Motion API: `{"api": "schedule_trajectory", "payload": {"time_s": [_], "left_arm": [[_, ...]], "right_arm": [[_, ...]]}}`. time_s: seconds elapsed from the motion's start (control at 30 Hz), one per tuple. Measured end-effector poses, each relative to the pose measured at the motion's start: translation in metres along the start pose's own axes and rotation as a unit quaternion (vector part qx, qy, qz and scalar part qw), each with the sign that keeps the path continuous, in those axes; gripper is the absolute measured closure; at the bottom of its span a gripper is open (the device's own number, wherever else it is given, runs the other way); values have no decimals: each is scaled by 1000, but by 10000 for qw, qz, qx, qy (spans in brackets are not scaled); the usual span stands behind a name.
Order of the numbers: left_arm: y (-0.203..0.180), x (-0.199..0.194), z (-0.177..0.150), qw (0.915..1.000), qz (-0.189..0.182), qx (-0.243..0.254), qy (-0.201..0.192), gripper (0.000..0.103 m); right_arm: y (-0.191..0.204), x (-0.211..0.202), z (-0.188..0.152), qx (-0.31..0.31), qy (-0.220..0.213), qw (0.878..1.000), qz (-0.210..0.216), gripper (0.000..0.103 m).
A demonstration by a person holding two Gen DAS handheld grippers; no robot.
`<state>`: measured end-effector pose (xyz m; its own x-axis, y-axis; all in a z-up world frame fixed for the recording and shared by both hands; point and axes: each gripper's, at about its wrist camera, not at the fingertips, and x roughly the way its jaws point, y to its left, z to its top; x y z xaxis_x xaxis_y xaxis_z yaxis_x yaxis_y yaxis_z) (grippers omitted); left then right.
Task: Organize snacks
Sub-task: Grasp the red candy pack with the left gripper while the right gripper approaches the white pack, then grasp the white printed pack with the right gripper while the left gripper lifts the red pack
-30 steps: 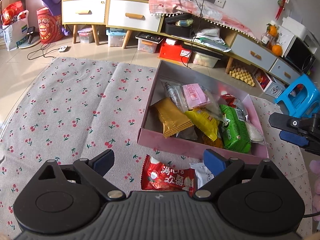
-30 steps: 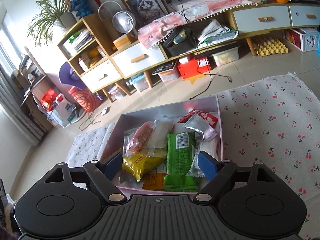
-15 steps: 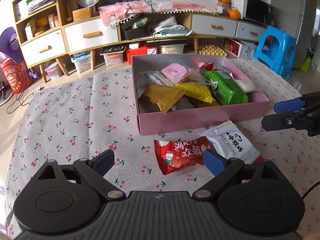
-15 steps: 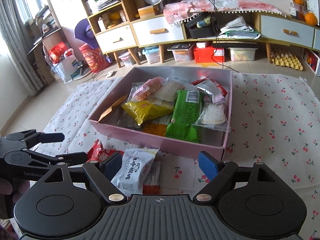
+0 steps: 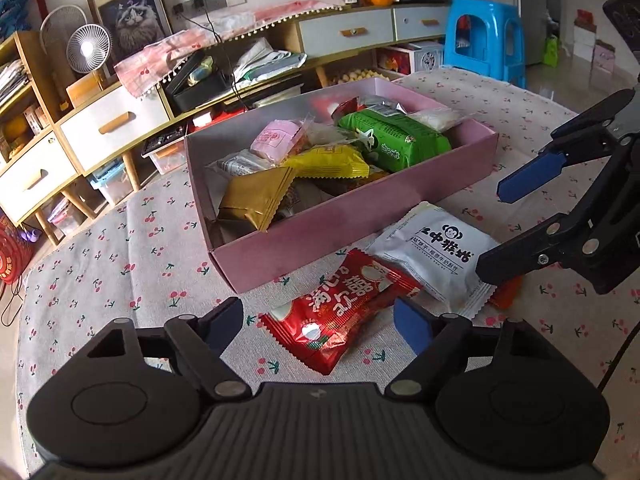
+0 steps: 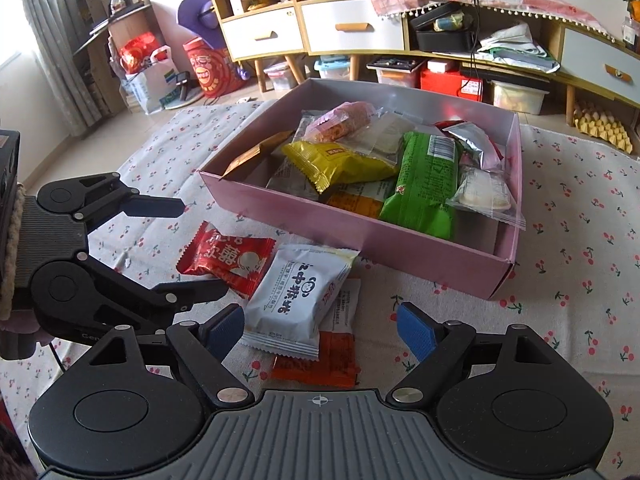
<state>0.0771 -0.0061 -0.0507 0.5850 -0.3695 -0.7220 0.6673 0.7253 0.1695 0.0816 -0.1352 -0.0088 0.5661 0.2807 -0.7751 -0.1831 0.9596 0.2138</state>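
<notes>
Most of the snacks are already in the pink box (image 6: 360, 220). Three are still out on the table (image 6: 560, 240), just in front of the box: a red packet (image 5: 340, 304), a white packet (image 6: 298, 294) that lies partly on the red one, and an orange packet (image 6: 324, 360) peeking out from under the white one.

Your left tool (image 5: 318, 320) is spread wide and holds nothing. It hangs right by the red packet. Your right tool (image 6: 320, 326) is spread wide too, holding nothing, right by the white packet.

It looks like you are about to pick up. Next, take the white packet first, since it is on top. Pinch it by one edge, softly, so the food inside does not break.
</notes>
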Motion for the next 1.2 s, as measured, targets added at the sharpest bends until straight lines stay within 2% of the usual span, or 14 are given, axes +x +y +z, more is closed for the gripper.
{"api": "schedule_trajectory", "payload": {"time_s": [0.07, 0.17, 0.23, 0.3, 0.53, 0.7, 0.83, 1.0, 1.07, 1.1, 1.13, 1.2], "left_arm": [[-4, 4, 3, 9999, -80, 20, 71, 33], [-9, 7, 3, 9998, -86, 105, 163, 48], [-10, 6, 2, 9997, -108, 121, 166, 61], [-10, 4, 2, 9997, -14, 115, 207, 69], [-6, -2, 0, 9976, 446, -157, 509, 72], [3, -10, -5, 9921, 735, -556, 851, 72], [6, -20, -13, 9895, 739, -682, 1039, 72], [8, -31, -25, 9969, 396, -290, 617, 65], [10, -33, -28, 9980, 427, -127, 442, 49], [10, -33, -28, 9985, 439, -44, 325, 38], [11, -34, -28, 9987, 425, 24, 265, 32], [10, -31, -27, 9988, 387, 187, 224, 30]], "right_arm": [[-3, 3, 0, 85, 27, 10000, 33, 18], [-9, 10, -1, 230, 128, 9997, 11, 18], [-12, 15, -2, 315, 201, 9993, -6, 18], [-14, 18, -2, 403, 201, 9990, 46, 18], [-9, 17, -1, 334, 185, 9993, -8, 18], [-9, 13, -2, 294, 170, 9994, -86, 18], [-9, 10, -2, 246, 137, 9995, -174, 18], [-3, 5, 1, 141, 31, 9998, -169, 18], [0, 3, 2, 113, -18, 9999, -127, 18], [2, 3, 2, 86, -37, 9999, -115, 18], [5, 4, 2, 52, -49, 9999, -113, 18], [10, 6, 2, -24, -42, 9999, -116, 18]]}}
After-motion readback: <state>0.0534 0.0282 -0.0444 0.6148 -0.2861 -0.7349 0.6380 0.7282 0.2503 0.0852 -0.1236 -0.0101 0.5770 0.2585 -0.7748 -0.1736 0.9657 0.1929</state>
